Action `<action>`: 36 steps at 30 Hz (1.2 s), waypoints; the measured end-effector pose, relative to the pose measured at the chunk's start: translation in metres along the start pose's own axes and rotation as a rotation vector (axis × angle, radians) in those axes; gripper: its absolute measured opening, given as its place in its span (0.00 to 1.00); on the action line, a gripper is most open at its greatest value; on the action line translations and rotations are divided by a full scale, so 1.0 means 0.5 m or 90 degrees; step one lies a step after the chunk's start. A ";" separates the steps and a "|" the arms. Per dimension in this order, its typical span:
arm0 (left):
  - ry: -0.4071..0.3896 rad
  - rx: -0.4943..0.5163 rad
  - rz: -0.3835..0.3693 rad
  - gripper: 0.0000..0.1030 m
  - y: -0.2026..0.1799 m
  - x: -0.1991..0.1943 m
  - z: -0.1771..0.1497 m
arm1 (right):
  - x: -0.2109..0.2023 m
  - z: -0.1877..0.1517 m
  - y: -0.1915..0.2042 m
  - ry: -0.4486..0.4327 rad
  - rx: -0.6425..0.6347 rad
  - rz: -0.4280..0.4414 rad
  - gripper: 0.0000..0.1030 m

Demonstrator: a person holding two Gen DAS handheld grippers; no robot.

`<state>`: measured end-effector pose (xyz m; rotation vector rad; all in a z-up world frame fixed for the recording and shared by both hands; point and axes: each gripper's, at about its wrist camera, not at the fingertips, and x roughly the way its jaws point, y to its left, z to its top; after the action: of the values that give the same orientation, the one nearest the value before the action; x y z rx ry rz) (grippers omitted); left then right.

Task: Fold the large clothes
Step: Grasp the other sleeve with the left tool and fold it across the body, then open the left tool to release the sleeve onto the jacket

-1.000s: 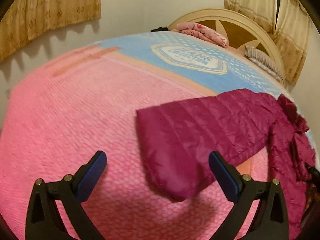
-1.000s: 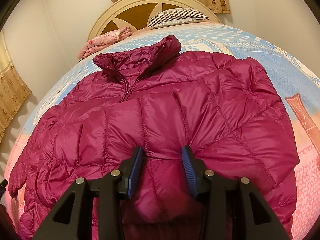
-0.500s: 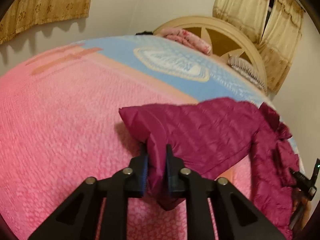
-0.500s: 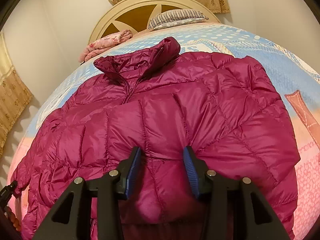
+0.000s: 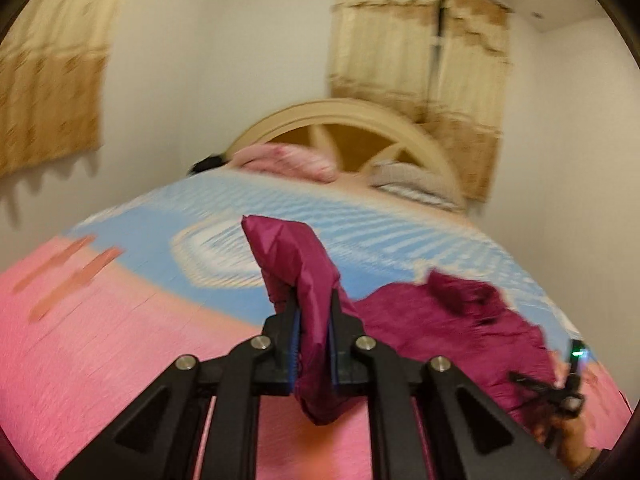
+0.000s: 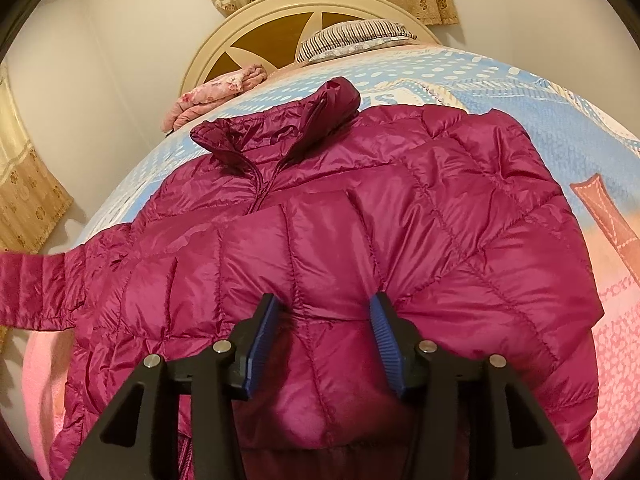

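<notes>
A magenta quilted jacket (image 6: 400,200) lies front up on the bed, collar (image 6: 312,120) toward the headboard. My left gripper (image 5: 314,304) is shut on the cuff end of one sleeve (image 5: 292,252) and holds it off the blanket. In the right wrist view that sleeve (image 6: 36,288) stretches out to the left edge. The other sleeve lies folded across the jacket's front. My right gripper (image 6: 322,312) rests low on it, its jaws opening with a puff of fabric between the blue pads (image 6: 262,332). The right gripper (image 5: 568,392) also shows at the jacket's near edge.
The bed is covered by a pink and blue blanket (image 5: 100,340). A cream headboard (image 6: 280,12), a striped pillow (image 6: 356,36) and a folded pink quilt (image 6: 216,92) are at the far end. Curtains (image 5: 420,40) hang on the walls behind.
My left gripper shut on the sleeve end, then rose with it and tilted up, so the sleeve now hangs off the bed. The right gripper stayed put while its jaws spread slightly.
</notes>
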<state>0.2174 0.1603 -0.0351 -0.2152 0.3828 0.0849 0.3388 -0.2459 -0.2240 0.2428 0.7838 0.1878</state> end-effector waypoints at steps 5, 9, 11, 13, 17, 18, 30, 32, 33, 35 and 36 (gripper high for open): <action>-0.001 0.057 -0.094 0.11 -0.142 0.024 0.037 | -0.003 -0.002 -0.005 -0.003 0.008 0.007 0.50; 0.016 0.098 -0.150 0.11 -0.239 0.052 0.028 | -0.006 -0.003 -0.013 -0.008 0.022 0.019 0.51; 0.031 0.119 -0.168 0.11 -0.277 0.069 0.006 | -0.008 -0.003 -0.017 -0.010 0.028 0.024 0.52; 0.052 0.144 -0.178 0.11 -0.315 0.094 -0.022 | -0.009 -0.003 -0.018 -0.011 0.030 0.027 0.52; 0.096 0.156 -0.191 0.11 -0.355 0.131 -0.064 | -0.011 -0.004 -0.018 -0.011 0.030 0.028 0.53; 0.108 0.157 -0.195 0.11 -0.361 0.143 -0.074 | -0.012 -0.004 -0.018 -0.011 0.030 0.028 0.53; 0.187 0.201 -0.216 0.11 -0.456 0.191 -0.181 | -0.020 -0.005 -0.025 -0.030 0.053 0.031 0.56; 0.188 0.207 -0.219 0.11 -0.460 0.195 -0.184 | -0.020 -0.005 -0.027 -0.031 0.056 0.032 0.57; 0.188 0.210 -0.223 0.11 -0.464 0.191 -0.184 | -0.021 -0.005 -0.027 -0.032 0.058 0.033 0.57; 0.187 0.212 -0.226 0.12 -0.468 0.195 -0.184 | -0.022 -0.005 -0.029 -0.035 0.061 0.036 0.57; 0.184 0.214 -0.229 0.13 -0.470 0.188 -0.182 | -0.023 -0.006 -0.030 -0.036 0.063 0.036 0.57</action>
<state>0.3003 -0.0848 -0.1080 0.0403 0.6327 -0.3660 0.3301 -0.2629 -0.2225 0.3630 0.7311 0.1948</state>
